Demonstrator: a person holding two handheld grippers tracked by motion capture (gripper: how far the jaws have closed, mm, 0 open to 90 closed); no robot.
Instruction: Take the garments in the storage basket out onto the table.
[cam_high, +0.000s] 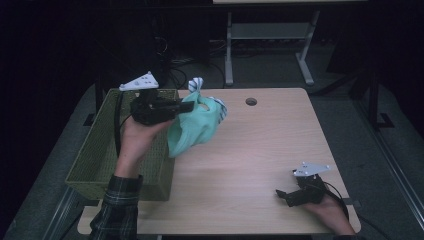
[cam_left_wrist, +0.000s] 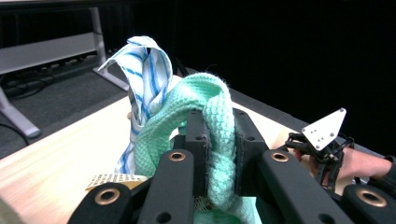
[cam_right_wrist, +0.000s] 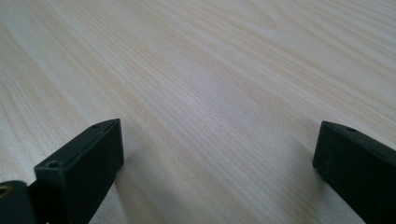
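The left gripper (cam_high: 186, 106) clamps 2 cloths, 1 green cloth (cam_high: 195, 127) and 1 striped cloth (cam_high: 195, 84), beside 1 basket (cam_high: 100, 150); the right gripper (cam_high: 282, 196) gapes.

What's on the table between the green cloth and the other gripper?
Nothing: the high view shows bare wood between the green cloth in the left gripper and the right gripper resting on the table.

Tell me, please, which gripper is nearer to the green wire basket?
Left. The left gripper, shut on a mint green cloth, is raised just beside the green wire basket, at its far right corner. The right gripper rests open on the table, far across near the front right corner.
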